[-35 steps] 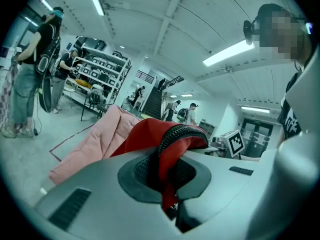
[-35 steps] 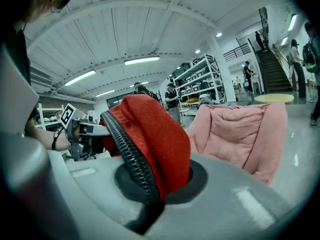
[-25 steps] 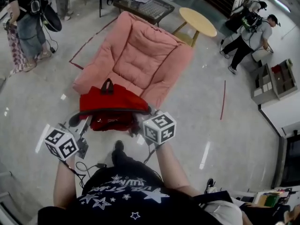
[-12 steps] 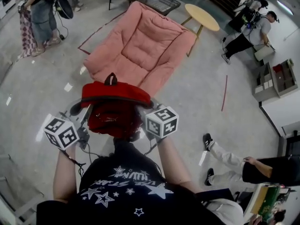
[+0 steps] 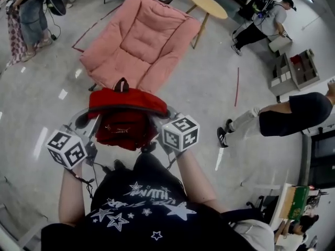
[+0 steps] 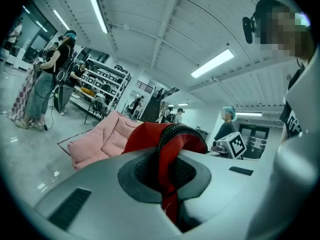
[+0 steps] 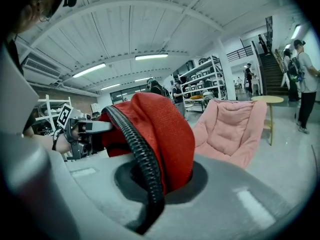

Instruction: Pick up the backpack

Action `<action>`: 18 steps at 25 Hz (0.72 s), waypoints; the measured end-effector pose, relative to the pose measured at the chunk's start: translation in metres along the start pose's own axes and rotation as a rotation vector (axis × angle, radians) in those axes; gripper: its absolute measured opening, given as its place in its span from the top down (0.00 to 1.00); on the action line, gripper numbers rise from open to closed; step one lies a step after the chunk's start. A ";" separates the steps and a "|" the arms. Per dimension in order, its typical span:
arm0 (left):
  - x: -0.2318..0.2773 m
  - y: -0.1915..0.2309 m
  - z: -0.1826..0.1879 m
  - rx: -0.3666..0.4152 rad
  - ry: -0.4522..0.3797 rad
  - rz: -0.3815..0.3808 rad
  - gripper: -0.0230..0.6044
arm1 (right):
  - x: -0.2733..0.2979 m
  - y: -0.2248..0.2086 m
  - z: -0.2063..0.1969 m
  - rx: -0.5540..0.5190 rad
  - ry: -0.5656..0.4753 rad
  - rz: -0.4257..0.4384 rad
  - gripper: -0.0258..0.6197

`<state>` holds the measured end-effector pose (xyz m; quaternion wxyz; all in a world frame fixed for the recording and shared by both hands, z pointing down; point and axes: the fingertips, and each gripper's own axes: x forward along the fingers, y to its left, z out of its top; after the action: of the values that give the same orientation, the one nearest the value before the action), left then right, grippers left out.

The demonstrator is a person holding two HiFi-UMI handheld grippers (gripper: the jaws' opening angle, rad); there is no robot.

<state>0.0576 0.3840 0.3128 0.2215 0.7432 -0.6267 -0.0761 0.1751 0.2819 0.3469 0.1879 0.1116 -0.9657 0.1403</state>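
Observation:
The red backpack (image 5: 123, 116) with a black top handle hangs in the air in front of the person, stretched between both grippers. My left gripper (image 5: 84, 122) is shut on the bag's left edge, and the left gripper view shows red fabric with a black ribbed trim (image 6: 172, 149) pinched in the jaws. My right gripper (image 5: 165, 115) is shut on the right edge, where red mesh fabric and black trim (image 7: 160, 134) fill its jaws. The bag hangs above the floor, just in front of the pink chair (image 5: 138, 41).
Behind the chair stands a round wooden table (image 5: 208, 5). A person (image 5: 280, 116) walks close by on the right, others stand far left (image 5: 29, 14) and far right (image 5: 259, 20). A low shelf unit (image 5: 296, 69) is at the right. Red tape lines mark the floor.
Both grippers have carried the backpack off the chair's front edge and back toward the person. A walking person has come into the right of the head view.

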 end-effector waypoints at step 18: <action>0.056 -0.090 -0.032 0.004 -0.015 0.099 0.93 | -0.074 -0.069 -0.028 -0.021 -0.002 0.110 0.95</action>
<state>0.1623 0.3478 0.3129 0.2187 0.7113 -0.6644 -0.0693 0.2695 0.2376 0.3584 0.1803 0.0565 -0.9719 0.1401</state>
